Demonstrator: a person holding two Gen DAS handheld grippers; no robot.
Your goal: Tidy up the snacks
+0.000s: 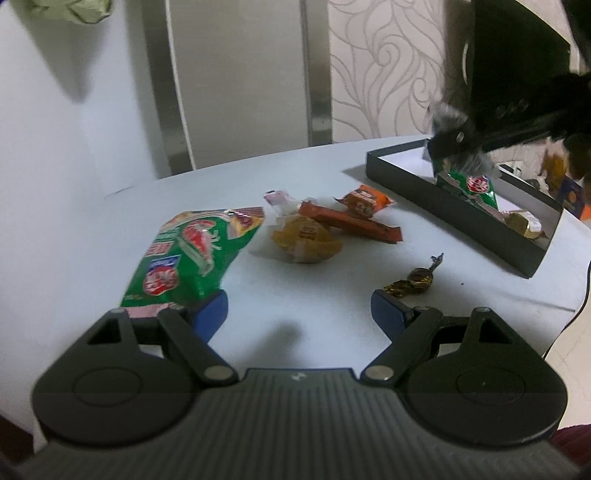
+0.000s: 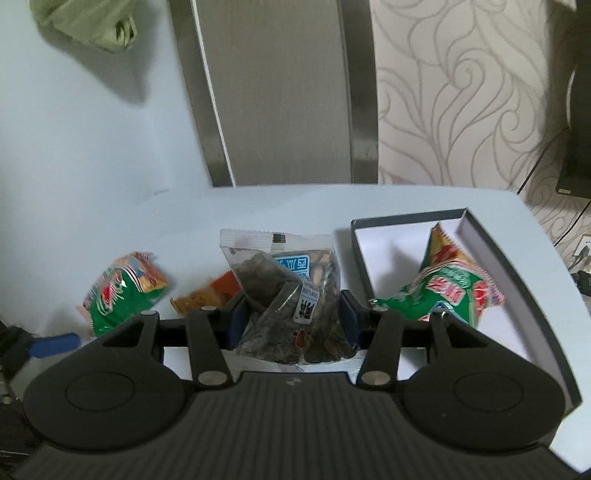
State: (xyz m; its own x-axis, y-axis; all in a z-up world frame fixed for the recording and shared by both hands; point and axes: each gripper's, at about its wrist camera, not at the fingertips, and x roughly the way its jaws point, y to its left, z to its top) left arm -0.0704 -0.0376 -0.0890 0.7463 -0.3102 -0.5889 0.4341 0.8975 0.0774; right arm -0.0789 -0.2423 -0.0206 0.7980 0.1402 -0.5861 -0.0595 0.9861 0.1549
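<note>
My left gripper [image 1: 299, 310] hangs open low over the white table, nothing between its blue fingers [image 1: 210, 312]. Just past its left finger lies a green snack bag [image 1: 192, 254]. Beyond are a yellow pastry [image 1: 306, 238], a red bar [image 1: 351, 221], an orange packet [image 1: 365, 201] and a gold-brown candy [image 1: 413, 282]. My right gripper [image 2: 291, 317] is shut on a clear packet of seeds [image 2: 288, 291], raised beside the dark box [image 2: 406, 218]. A second green bag [image 2: 450, 291] leans inside that box. The left wrist view shows the right gripper [image 1: 458, 147] blurred above the box [image 1: 443, 203].
A chair back [image 2: 273, 110] stands behind the table's far edge, and a green cloth [image 2: 88, 22] hangs on the wall at upper left. Patterned wallpaper and a dark screen [image 1: 517, 66] are at the right. The table's edge runs just right of the box.
</note>
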